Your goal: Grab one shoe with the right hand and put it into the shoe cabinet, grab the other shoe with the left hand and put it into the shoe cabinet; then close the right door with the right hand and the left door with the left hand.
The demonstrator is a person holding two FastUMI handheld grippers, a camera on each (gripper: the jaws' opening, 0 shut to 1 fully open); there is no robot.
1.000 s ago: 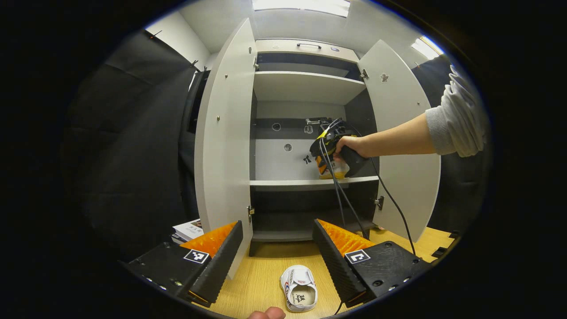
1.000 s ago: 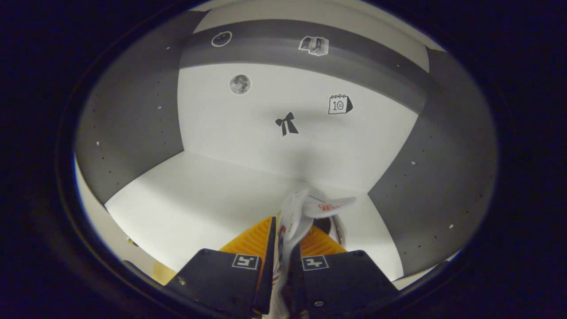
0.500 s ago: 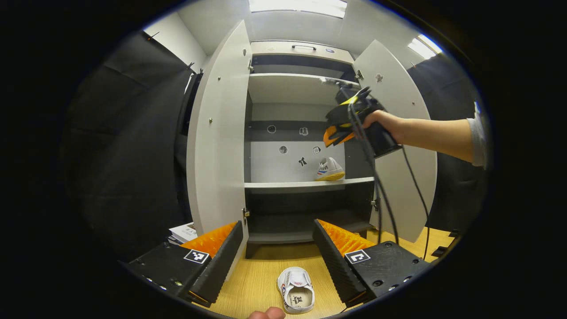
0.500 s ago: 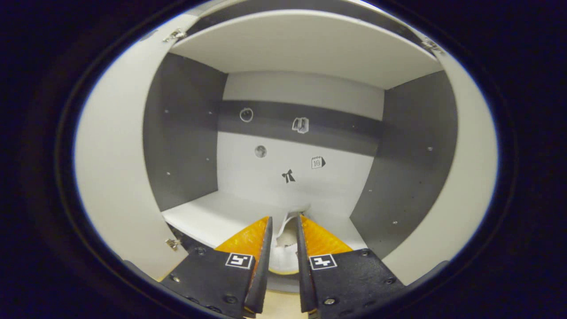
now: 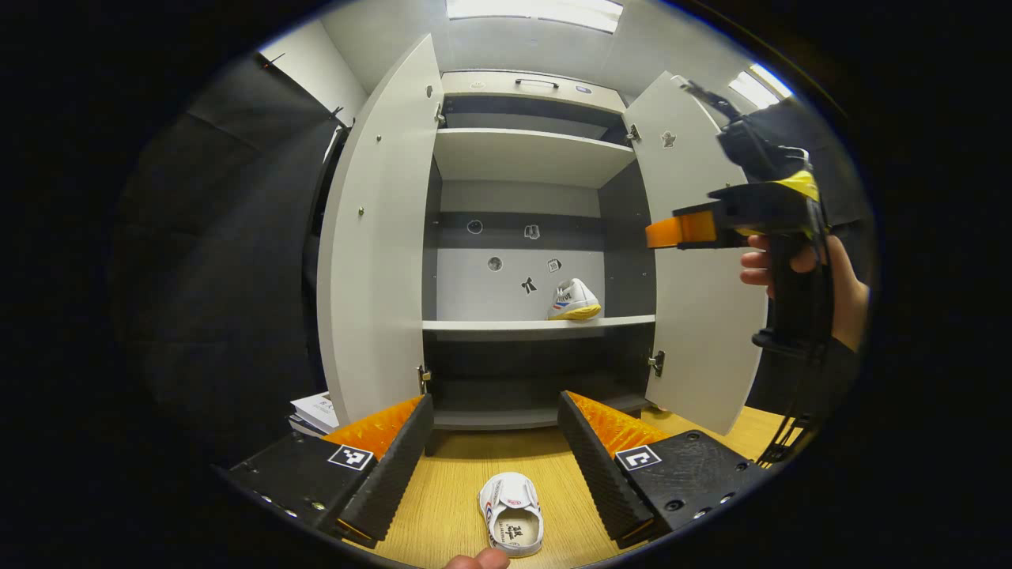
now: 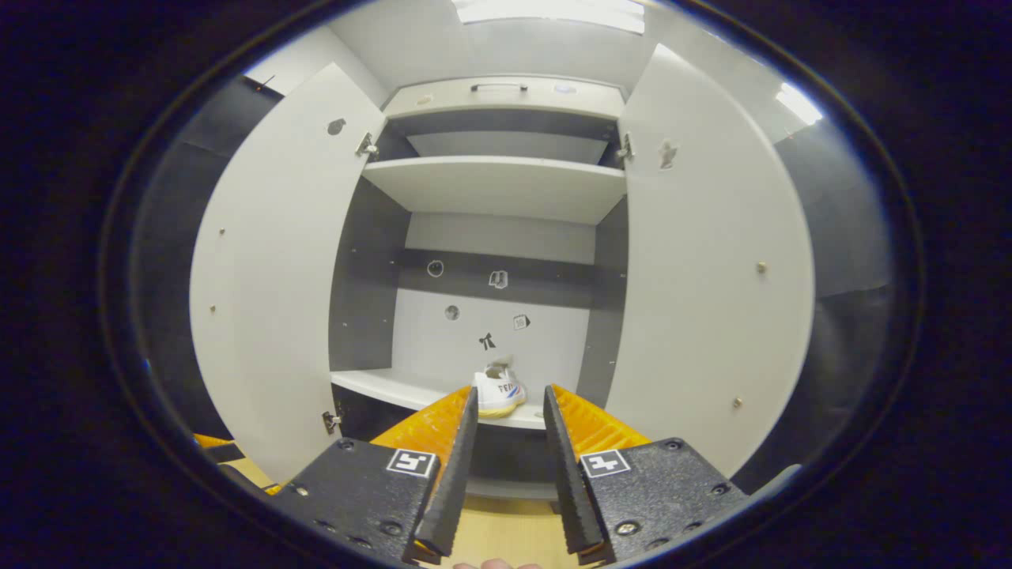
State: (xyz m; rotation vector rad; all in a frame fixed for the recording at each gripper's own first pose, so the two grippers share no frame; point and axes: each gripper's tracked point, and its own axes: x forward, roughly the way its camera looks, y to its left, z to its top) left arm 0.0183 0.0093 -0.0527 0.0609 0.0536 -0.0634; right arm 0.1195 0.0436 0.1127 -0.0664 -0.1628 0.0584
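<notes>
With jaws apart, the left gripper [image 5: 496, 454] should be lowered squarely over the shoe [image 5: 511, 514] just below it.

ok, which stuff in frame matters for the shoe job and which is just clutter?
Job:
- shoe on shelf
- shoe on floor
- shoe cabinet
- left door
- right door
- left gripper, jaws open
- right gripper, jaws open, empty

Clutter:
- stack of books beside the cabinet
- stickers on the back panel
</notes>
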